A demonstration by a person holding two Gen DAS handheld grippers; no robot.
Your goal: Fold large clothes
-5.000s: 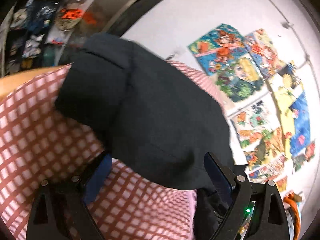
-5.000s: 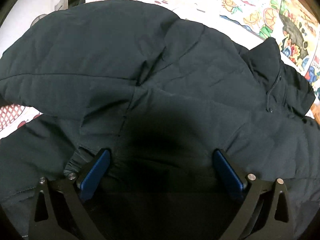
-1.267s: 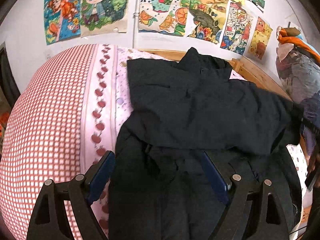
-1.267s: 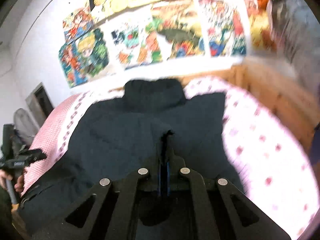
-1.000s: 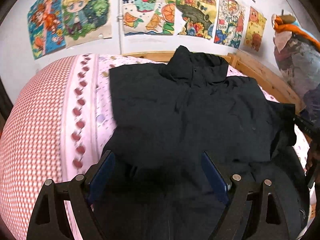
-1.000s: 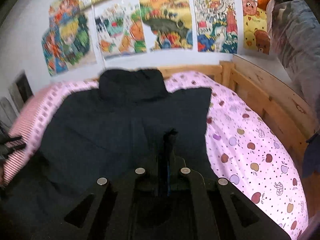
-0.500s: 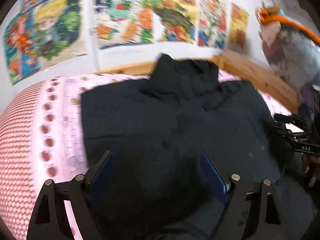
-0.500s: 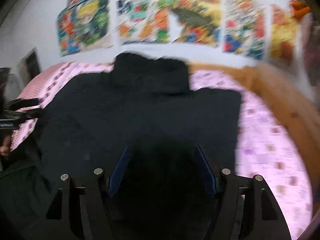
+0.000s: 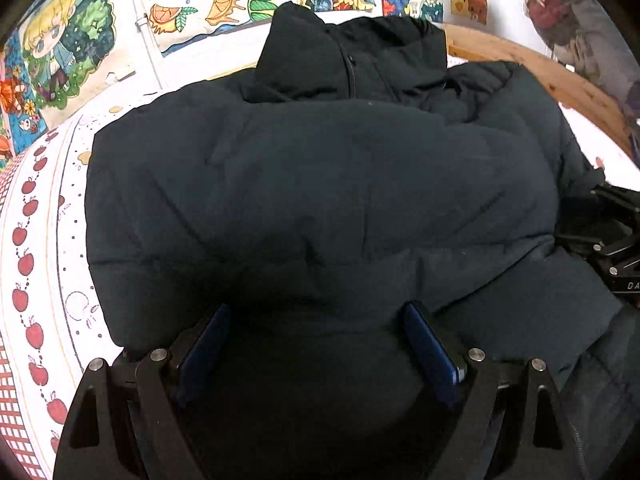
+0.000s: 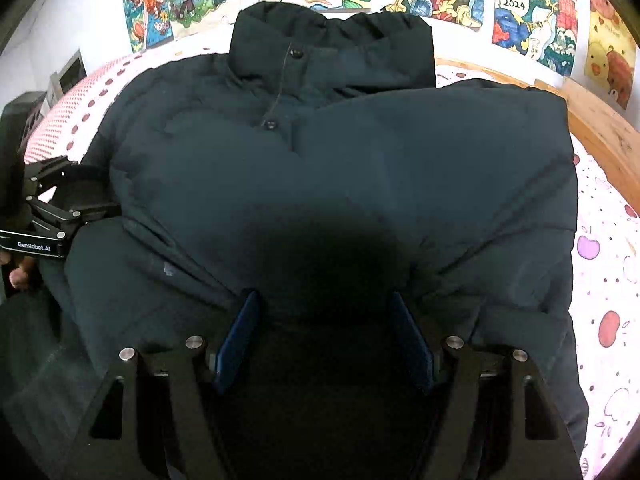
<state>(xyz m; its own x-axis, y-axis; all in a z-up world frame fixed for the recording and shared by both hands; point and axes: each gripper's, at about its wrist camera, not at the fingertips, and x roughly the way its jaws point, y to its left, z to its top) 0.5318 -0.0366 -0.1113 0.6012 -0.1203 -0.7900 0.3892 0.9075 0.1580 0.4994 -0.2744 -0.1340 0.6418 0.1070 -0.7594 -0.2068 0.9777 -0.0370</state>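
Bedsheet (image 10: 608, 272) is bearing the jacket (image 10: 340, 152); collar far, hem nearest; you are hovering both grippers, left gripper (image 9: 316, 344) spread and opening, right gripper (image 10: 326, 332) spread, gripping nothing.

— Where am I working here?

— I read it as a bedroom in a home, likely a child's. I see a bed (image 10: 608, 280) under a pink sheet printed with apples, and a red-and-white checked cover (image 9: 10, 376) along its left side.

— Anything else?

— A curved wooden bed frame (image 9: 532, 64) runs behind it, and the white wall (image 10: 80, 12) is hung with bright hand-coloured cartoon posters (image 10: 528, 12); one reads 2024. A dark padded jacket (image 10: 340, 152) lies spread on the bed, and I see clothing piled at the top right of the left view (image 9: 580, 12).
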